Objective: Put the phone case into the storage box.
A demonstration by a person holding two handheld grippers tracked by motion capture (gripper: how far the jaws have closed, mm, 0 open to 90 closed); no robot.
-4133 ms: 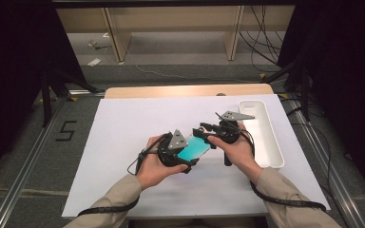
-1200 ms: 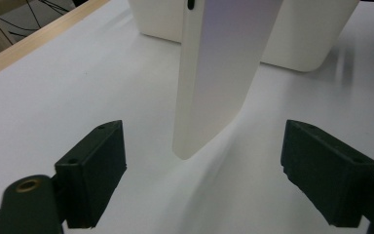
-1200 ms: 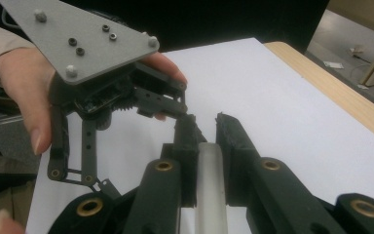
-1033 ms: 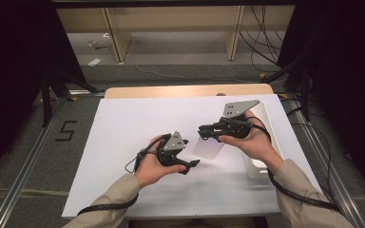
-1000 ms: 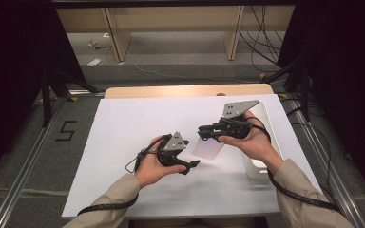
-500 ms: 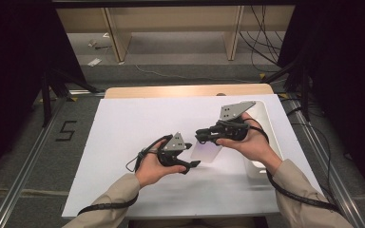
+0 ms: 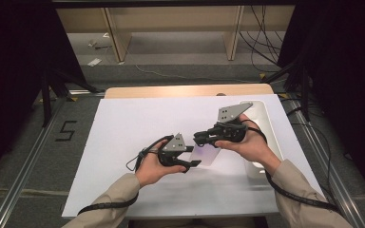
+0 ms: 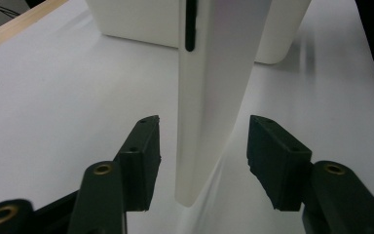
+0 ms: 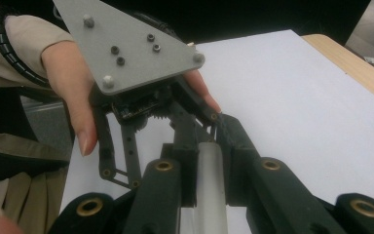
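A thin white panel (image 7: 207,155) hangs just above the table between the two hands. My right gripper (image 7: 199,138) is shut on its upper edge, and in the right gripper view the pads (image 9: 180,161) clamp the panel (image 9: 209,195). My left gripper (image 7: 195,156) reaches in from the left. In the left gripper view the panel (image 8: 214,97) stands edge-on between the jaws of my left gripper (image 8: 202,156), with a gap to each pad (image 8: 143,151). These jaws have just been closing around it. A dark slot (image 8: 190,24) runs down the panel's face.
A long white tray (image 7: 266,123) lies on the white sheet (image 7: 138,123) at the right, behind the right hand. The same tray (image 8: 136,24) sits beyond the panel in the left gripper view. The table's wooden far edge (image 7: 185,90) borders the sheet.
The left gripper's jaws stand a little narrower around the panel than a second ago. Both hands remain in place, and the right gripper keeps its hold.
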